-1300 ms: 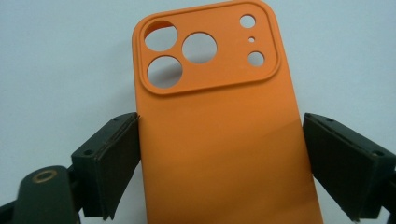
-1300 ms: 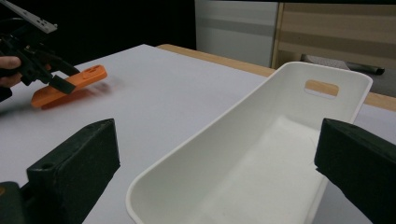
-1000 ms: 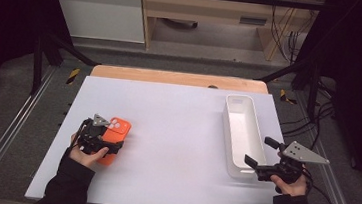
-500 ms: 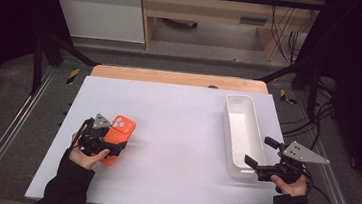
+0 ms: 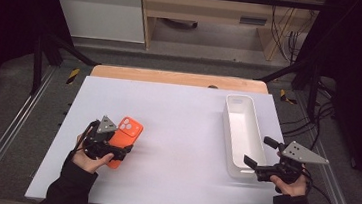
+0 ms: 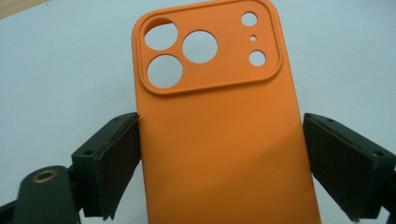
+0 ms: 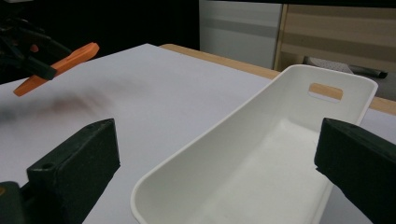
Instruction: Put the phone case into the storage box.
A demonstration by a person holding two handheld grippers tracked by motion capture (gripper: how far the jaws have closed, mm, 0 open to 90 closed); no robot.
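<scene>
An orange phone case [image 5: 127,131] with round camera cut-outs is held by its two long edges in my left gripper [image 5: 117,143], at the table's left. In the left gripper view the two black pads [image 6: 116,163] press on the sides of the case [image 6: 219,140]. The right gripper view shows the case [image 7: 56,63] tilted and lifted off the white tabletop. My right gripper [image 5: 257,150] stands open at the near end of a long white tray [image 5: 226,131], with its jaws wide apart and nothing gripped. From that gripper [image 7: 219,154], the empty tray [image 7: 210,135] stretches away.
The white tabletop [image 5: 183,112] has a wooden strip [image 5: 171,77] along its far edge. Metal rails run down both sides of the table. Cables hang at the back right, and a cabinet stands beyond the table.
My left gripper has risen and moved a little to the right and away, carrying the orange case off the table. The right gripper has stayed where it was.
</scene>
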